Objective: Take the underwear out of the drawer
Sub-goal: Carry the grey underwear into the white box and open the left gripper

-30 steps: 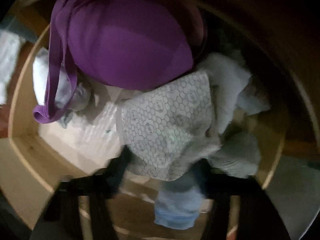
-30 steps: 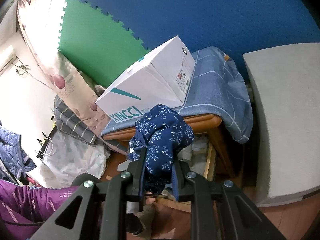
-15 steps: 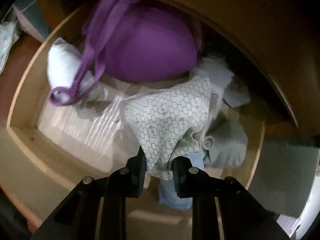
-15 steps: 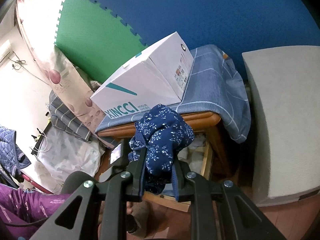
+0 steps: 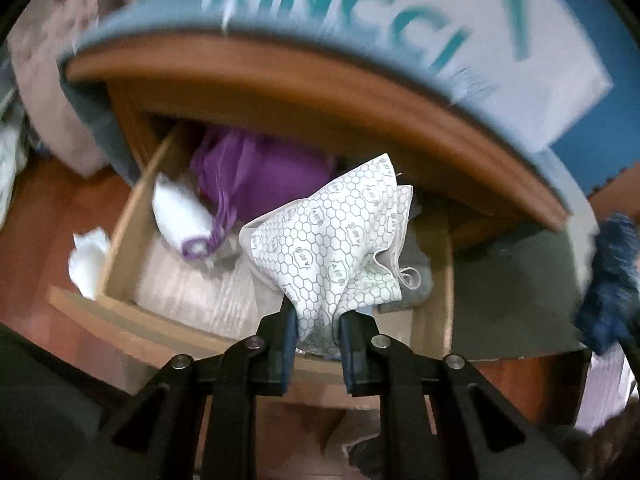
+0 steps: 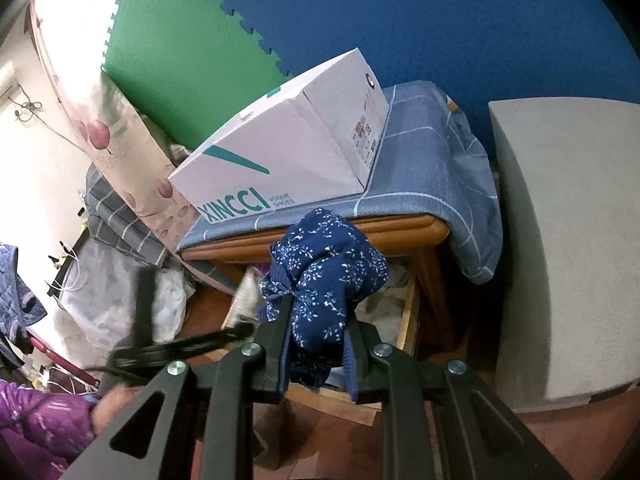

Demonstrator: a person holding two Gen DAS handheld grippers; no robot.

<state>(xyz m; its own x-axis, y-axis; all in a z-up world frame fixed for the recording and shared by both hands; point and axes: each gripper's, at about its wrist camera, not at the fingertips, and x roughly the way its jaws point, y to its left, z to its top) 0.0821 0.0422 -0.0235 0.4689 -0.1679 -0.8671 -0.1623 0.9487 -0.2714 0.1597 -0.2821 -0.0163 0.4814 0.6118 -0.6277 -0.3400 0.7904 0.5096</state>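
Note:
My left gripper [image 5: 318,316] holds white underwear with a grey honeycomb print [image 5: 332,240] lifted above the open wooden drawer [image 5: 120,240]; its jaws are still closing, pads pressing on the cloth. In the drawer lie a purple bra [image 5: 260,172], a white roll [image 5: 180,216] and grey pieces. In the right wrist view my right gripper [image 6: 316,320] is shut on bunched navy floral underwear [image 6: 324,268], held in front of the drawer [image 6: 408,320]. That navy bundle [image 5: 612,280] shows blurred at the right edge of the left wrist view.
A white shoe box [image 6: 288,152] sits on a blue checked cloth [image 6: 424,160] over the wooden nightstand. A grey cushion block [image 6: 568,240] stands at the right. The left gripper's blurred black body [image 6: 144,320] and a purple sleeve [image 6: 32,432] are at lower left. A white item [image 5: 86,260] lies on the floor.
The left gripper closed on the honeycomb underwear and pulled it up and back out of the drawer, so the box and nightstand top came into its view. The right gripper barely moved.

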